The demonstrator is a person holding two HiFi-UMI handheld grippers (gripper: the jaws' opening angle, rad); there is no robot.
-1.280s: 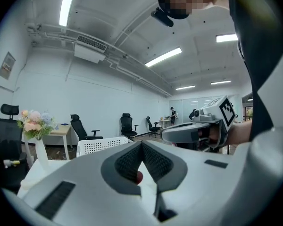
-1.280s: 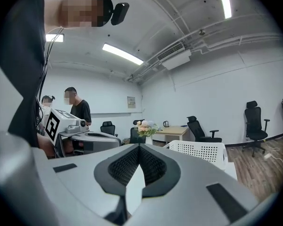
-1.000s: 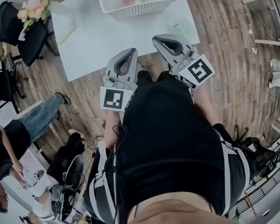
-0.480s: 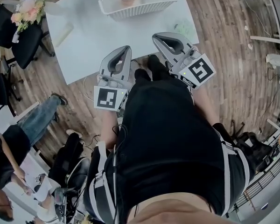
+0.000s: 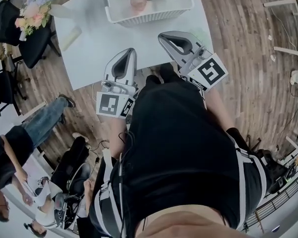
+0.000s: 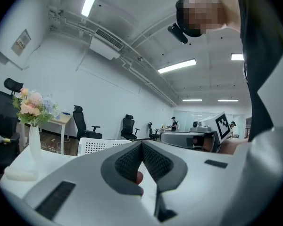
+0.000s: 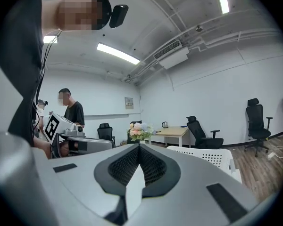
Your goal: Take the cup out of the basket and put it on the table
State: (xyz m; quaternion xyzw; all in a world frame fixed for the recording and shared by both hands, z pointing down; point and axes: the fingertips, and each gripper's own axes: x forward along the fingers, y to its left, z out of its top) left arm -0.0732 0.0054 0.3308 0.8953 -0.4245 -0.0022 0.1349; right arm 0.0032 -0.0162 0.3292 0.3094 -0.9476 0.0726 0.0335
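Jaws on your left gripper (image 5: 129, 52) and your right gripper (image 5: 162, 35) are clenched together with nothing between them, both over the near edge of the table (image 5: 89, 43), and well ahead of their tips the pink cup (image 5: 138, 2) sits inside the white basket (image 5: 149, 18).

Head view: high above basket (image 5: 148, 15), facing steeply down, well off from it. Left gripper view: low, near level, on basket's near side, close, basket just left of centre. Right gripper view: same height, close, basket right of centre. Shared by all three: basket, flowers (image 5: 36, 8), table (image 5: 104, 43).
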